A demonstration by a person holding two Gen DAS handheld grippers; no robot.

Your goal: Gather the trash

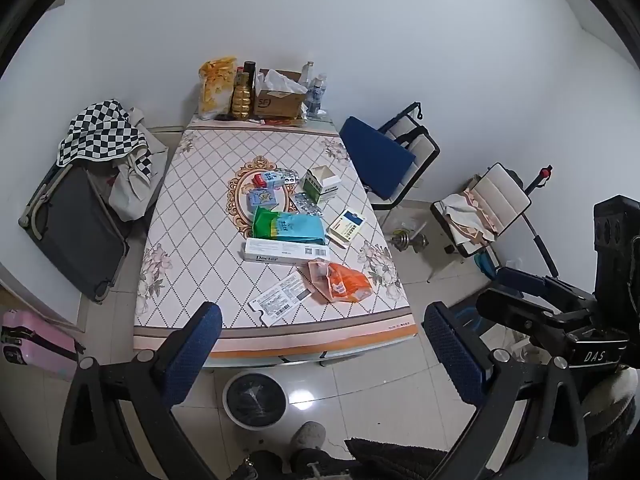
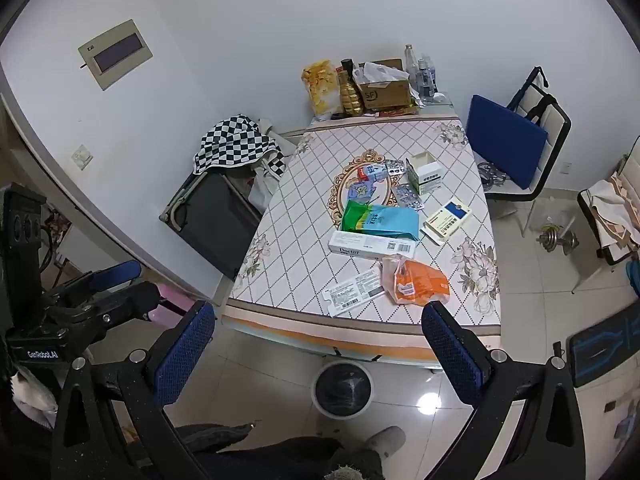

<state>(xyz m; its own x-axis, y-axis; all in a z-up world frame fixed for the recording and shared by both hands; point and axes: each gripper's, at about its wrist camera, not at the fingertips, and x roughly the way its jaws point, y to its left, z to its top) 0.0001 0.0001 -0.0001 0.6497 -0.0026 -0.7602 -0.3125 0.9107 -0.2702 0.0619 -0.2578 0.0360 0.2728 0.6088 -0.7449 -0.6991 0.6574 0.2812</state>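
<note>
Both hand-held grippers hung above the floor short of the table, tilted downward: the left gripper (image 1: 322,350) and the right gripper (image 2: 318,348) each had its blue-padded fingers spread to the full, with nothing between them. On the long table with the diamond-patterned cloth (image 1: 192,208) the trash lay in a loose cluster: a crumpled orange plastic wrapper (image 1: 346,282) nearest the front edge, a flat white printed card (image 1: 280,298) just beside it, a long white carton (image 1: 287,251), a green-and-blue foil pouch (image 1: 288,226) and, further back, an opened green-and-white box (image 1: 322,184) (silver blister strips lay beside it). A round white bin lined with a black bag (image 1: 255,400) stood on the tiled floor at the table's near end.
</note>
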